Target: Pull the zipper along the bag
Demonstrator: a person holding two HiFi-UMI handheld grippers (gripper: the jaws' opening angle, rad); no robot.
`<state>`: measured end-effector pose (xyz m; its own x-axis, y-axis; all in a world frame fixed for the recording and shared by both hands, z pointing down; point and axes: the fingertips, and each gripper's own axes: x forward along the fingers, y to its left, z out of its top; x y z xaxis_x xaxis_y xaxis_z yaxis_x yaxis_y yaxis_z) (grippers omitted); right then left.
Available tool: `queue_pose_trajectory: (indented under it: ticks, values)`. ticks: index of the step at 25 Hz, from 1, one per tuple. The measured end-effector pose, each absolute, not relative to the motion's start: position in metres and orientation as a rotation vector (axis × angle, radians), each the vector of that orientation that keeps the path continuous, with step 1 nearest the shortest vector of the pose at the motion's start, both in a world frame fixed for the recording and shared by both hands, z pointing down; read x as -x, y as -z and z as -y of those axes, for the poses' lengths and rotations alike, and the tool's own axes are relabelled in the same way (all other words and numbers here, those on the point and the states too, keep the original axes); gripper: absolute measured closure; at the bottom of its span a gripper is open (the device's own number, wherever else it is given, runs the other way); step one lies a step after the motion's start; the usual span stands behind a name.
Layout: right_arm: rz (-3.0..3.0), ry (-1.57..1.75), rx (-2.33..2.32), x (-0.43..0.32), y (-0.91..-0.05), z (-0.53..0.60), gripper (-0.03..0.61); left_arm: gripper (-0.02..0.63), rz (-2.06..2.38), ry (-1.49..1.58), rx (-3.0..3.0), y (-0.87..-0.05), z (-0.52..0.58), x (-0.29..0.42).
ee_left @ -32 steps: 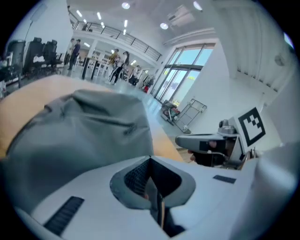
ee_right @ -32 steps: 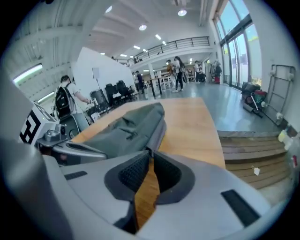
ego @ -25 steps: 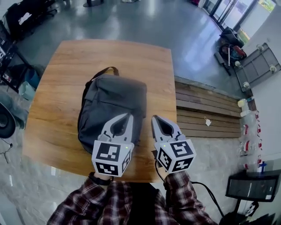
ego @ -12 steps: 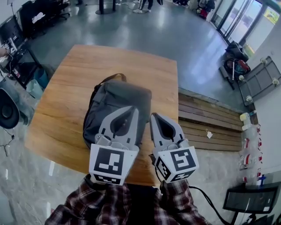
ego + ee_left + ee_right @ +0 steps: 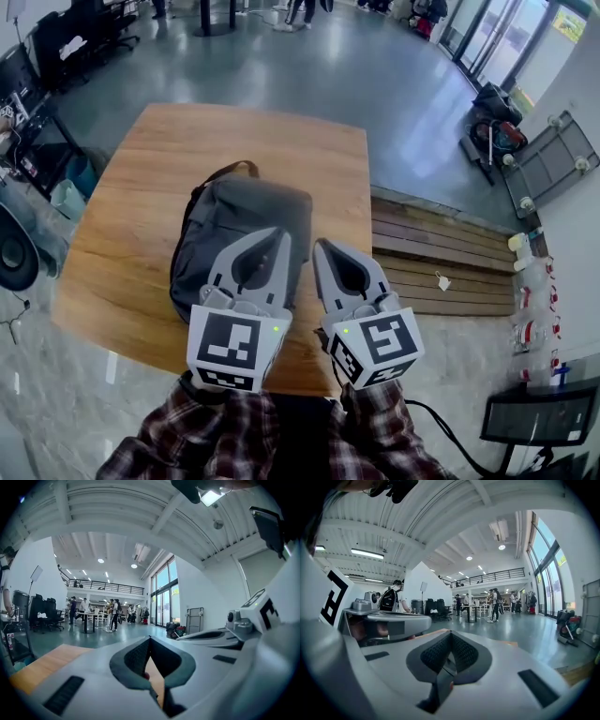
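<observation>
Grey bag (image 5: 234,225) on table (image 5: 141,187) below left gripper (image 5: 279,234) and right gripper (image 5: 320,246), jaws closed, empty

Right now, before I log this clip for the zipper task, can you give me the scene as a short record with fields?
surface: wooden table
bag: dark grey, lying flat mid-table, handle at the far end
left hand-held gripper: jaws together, nothing between them, over the bag's near right part in the head view
right hand-held gripper: jaws together, nothing between them, just right of the left one
zipper: pull cannot be made out
task state: zipper not yet gripped
</observation>
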<state>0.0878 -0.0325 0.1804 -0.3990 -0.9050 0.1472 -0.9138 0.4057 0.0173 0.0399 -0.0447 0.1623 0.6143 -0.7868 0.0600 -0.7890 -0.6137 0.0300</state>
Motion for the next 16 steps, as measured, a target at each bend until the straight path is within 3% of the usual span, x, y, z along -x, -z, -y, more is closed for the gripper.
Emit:
queue_pose_trajectory:
  ticks: [16]
  values:
    - [2.506, -0.104, -1.637, -0.0964, -0.1870, 0.0263, 0.571, 0.606, 1.330, -0.083, -2.775, -0.1711, 0.0399, -0.0500]
